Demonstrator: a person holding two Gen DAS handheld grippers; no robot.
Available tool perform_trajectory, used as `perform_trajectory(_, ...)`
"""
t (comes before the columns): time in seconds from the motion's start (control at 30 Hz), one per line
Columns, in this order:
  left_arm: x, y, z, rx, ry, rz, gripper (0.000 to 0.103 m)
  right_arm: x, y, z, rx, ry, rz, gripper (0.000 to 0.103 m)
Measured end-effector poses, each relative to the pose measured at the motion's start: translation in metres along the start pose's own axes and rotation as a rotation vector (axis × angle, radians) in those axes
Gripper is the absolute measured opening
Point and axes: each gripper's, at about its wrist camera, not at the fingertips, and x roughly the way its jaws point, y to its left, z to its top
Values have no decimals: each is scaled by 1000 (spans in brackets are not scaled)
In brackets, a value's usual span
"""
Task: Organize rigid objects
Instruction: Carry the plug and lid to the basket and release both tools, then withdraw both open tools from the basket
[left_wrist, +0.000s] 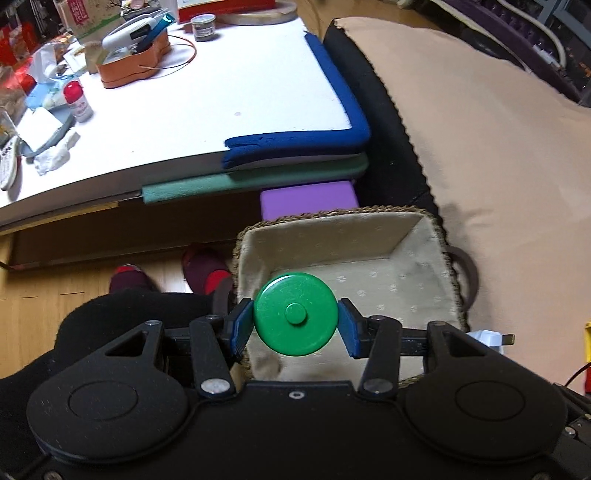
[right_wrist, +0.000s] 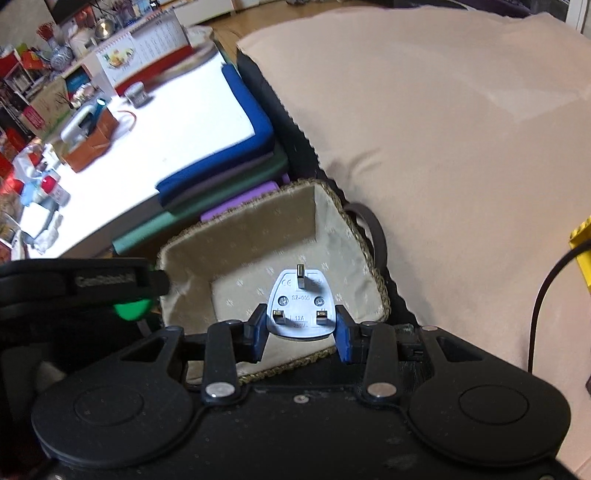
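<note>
Left gripper (left_wrist: 295, 326) clamped on green disc (left_wrist: 295, 314), jaws touching both edges, frame centre, over lined basket (left_wrist: 406, 236). Right gripper (right_wrist: 301, 334) pinching white plug (right_wrist: 301, 306) w/ pins facing cam, above same basket (right_wrist: 258, 218).

Green disc (left_wrist: 295, 314); white plug (right_wrist: 301, 310); blue tong pads (left_wrist: 240, 326); beige floral-print basket lining (left_wrist: 388, 284).

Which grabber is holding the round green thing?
The left gripper. It squeezes the green disc over the basket. The right gripper holds a white plug with metal pins instead.
</note>
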Motion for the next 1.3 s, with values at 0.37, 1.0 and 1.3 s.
perform_trajectory(0.37, 14, -7, 5, 37, 58, 53, 48, 16, -5, 8, 33, 6, -14, 36)
perform_trajectory(1.0, 17, -15, 3, 67, 73, 61, 58, 22, -14, 7, 73, 2, -46, 44)
perform_trajectory(1.3, 17, -15, 2, 69, 73, 56, 59, 23, -13, 4, 67, 8, -53, 49)
